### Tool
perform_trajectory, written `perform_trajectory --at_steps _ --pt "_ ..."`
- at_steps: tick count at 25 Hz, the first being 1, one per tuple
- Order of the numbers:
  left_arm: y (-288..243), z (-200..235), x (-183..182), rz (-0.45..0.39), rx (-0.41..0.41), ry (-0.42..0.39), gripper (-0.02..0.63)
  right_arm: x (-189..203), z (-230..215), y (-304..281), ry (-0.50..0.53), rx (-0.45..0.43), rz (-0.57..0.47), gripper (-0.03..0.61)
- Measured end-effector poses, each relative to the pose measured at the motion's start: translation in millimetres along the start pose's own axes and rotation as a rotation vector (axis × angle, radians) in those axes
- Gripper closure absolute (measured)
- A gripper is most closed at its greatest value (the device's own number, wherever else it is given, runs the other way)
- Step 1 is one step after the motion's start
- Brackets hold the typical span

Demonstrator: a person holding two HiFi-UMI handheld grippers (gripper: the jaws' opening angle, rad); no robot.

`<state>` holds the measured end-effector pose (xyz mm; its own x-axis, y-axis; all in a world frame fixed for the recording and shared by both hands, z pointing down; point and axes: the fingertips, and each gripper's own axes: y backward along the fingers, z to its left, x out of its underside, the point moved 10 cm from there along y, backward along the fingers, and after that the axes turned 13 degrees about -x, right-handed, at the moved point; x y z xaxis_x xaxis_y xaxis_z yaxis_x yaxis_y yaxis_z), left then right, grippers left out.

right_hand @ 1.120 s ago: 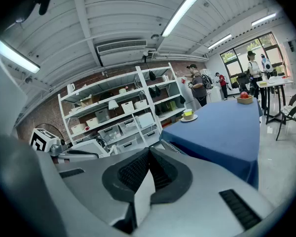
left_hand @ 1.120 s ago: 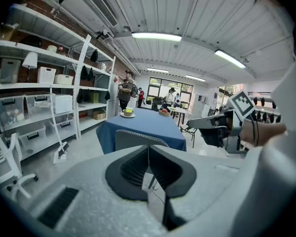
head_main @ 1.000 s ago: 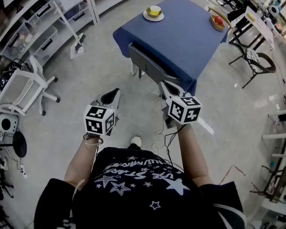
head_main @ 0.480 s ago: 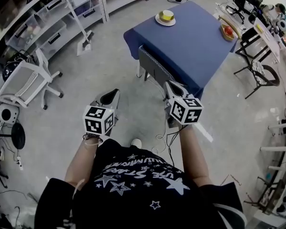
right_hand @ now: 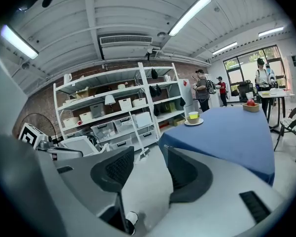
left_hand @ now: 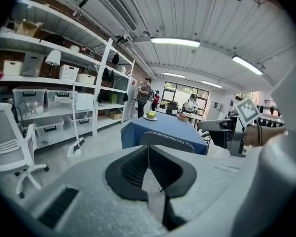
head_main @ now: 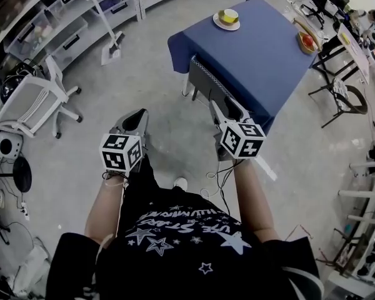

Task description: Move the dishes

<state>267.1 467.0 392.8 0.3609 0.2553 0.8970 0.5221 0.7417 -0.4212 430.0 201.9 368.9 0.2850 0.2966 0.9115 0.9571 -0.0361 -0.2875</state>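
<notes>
You have not started the real work yet. Both dishes stand on the counter covered with a dark blue cloth (head_main: 256,61), at the upper middle of the head view. You are on the grey floor in front of it, with both grippers well apart from the dishes.

The small yellow cup (head_main: 229,15) sits on the round white plate (head_main: 220,24), near the far edge of the counter. I cannot see what is inside the cup; it is too small. The shallow wooden bowl (head_main: 306,42) stands close to the counter's edge at the upper right, and it holds a red round fruit, probably an apple. A grey mesh-backed chair (head_main: 206,83) is pushed against the near side of the counter, between you and the dishes.

Your left gripper (head_main: 137,114) has its dark ribbed fingers (left_hand: 128,169) pressed together, with nothing between them. Your right gripper (head_main: 228,108) has just been opening; its fingers (right_hand: 113,169) stand moderately apart, and only the floor and the counter's corner show in the gap, so it carries nothing.

In my judgement everything is left to do: to come to the counter, to take each dish and to carry it to its new place. The pictures do not show where that place is.
</notes>
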Motion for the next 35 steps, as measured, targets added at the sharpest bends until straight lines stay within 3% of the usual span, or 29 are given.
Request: perform_trajectory --at_steps 8,13,21,30,35 --pt "-72.2 60.4 -22.5 0.032 0.105 -0.002 0.592 -16.6 -3.0 -66.8 0.002 0.107 0.019 0.262" --pt "-133.1 114.1 -53.0 0.039 0.163 -0.044 0.591 -35.5 -10.9 -137.5 -0.001 0.229 -0.015 0.250" --pt "-210.2 206.3 -92.7 0.083 0.239 -0.059 0.592 -67.6 -2.2 -236.3 0.001 0.328 0.010 0.250" --pt "-272.7 222.0 -122.0 0.104 0.370 -0.094 0.591 -81.4 -19.0 -244.5 -0.045 0.513 -0.007 0.250" --pt "-295.8 216.7 -130.3 0.101 0.396 -0.102 0.591 -81.0 -36.7 -244.4 -0.068 0.585 -0.017 0.252"
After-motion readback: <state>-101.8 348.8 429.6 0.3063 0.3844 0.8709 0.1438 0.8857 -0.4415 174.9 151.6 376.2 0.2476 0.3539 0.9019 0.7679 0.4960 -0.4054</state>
